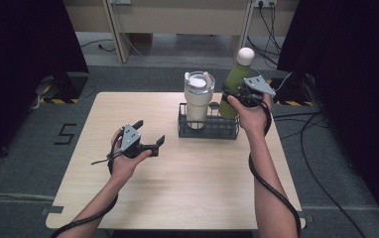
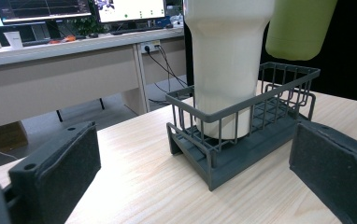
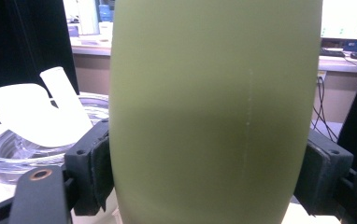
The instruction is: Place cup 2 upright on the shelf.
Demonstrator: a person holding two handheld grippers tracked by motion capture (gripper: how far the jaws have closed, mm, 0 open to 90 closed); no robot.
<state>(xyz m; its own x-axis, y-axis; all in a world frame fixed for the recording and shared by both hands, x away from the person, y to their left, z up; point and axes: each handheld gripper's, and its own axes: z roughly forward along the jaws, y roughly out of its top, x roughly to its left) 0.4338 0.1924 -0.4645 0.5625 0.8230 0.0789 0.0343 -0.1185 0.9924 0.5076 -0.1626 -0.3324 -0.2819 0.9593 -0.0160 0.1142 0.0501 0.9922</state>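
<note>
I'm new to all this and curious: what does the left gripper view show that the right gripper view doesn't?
Left gripper view: the dark wire rack on the wooden table, with the bottle's base hanging above its free end.

Right gripper view: the tumbler's clear lid and the right gripper's pads pressed on the bottle.

Both: the green bottle and the white tumbler.

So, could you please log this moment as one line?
right claw: shut on green bottle, above rack | left claw: open, idle | white tumbler: in rack
</note>
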